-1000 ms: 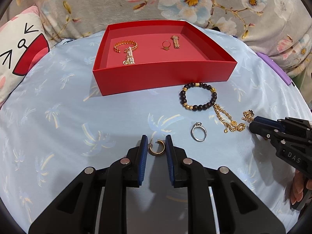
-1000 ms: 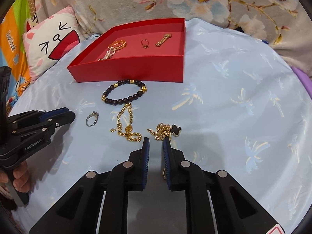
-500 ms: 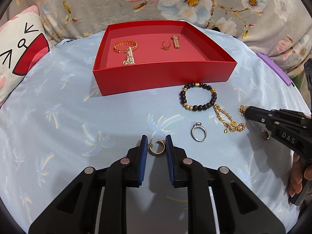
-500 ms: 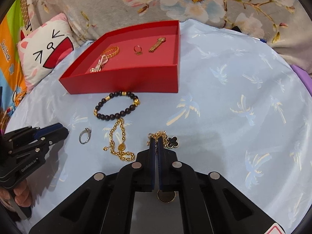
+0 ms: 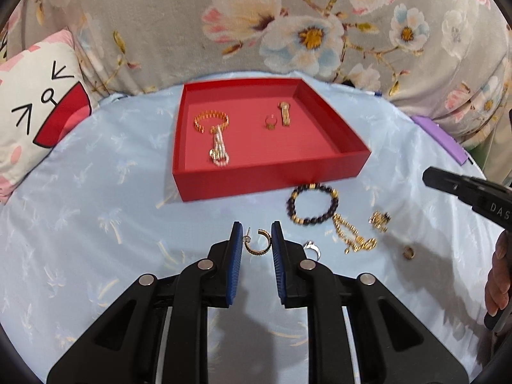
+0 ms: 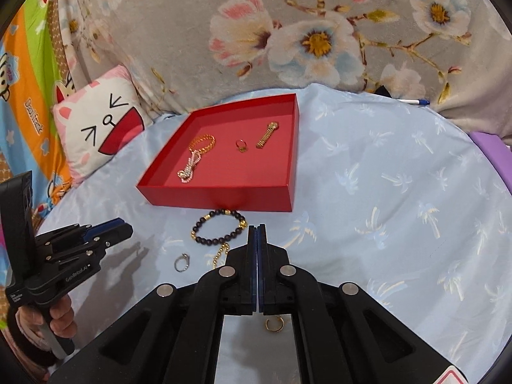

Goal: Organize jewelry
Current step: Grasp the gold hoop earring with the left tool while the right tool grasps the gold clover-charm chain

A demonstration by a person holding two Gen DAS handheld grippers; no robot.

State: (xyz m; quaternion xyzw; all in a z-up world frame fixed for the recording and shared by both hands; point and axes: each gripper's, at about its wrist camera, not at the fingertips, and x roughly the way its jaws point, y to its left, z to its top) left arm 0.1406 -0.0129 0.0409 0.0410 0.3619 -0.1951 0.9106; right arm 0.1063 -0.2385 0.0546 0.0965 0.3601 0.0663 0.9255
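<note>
My left gripper (image 5: 256,228) is shut on a gold hoop earring (image 5: 257,244) and holds it above the blue cloth. My right gripper (image 6: 257,227) is shut with nothing visible between its tips; from the left wrist view its tip (image 5: 427,176) hovers above a gold clover chain (image 5: 379,219) lying on the cloth. The red tray (image 5: 272,179) holds a gold bracelet, a pearl piece, a ring and a gold bar. In front of it lie a dark beaded bracelet (image 6: 220,227), a gold coin chain (image 5: 352,236), a silver ring (image 6: 183,262) and a small gold cuff (image 6: 274,324).
A cat-face pillow (image 5: 41,105) sits at the left and a floral blanket (image 5: 288,25) rises behind the tray. A purple object (image 5: 441,137) lies at the cloth's right edge. A pen (image 6: 412,101) rests at the back. A person's hand (image 6: 59,315) grips the left handle.
Both grippers have lifted off the cloth, the left one taking the hoop earring with it. The right jaws went from slightly apart to shut, and the clover chain stayed on the cloth.
</note>
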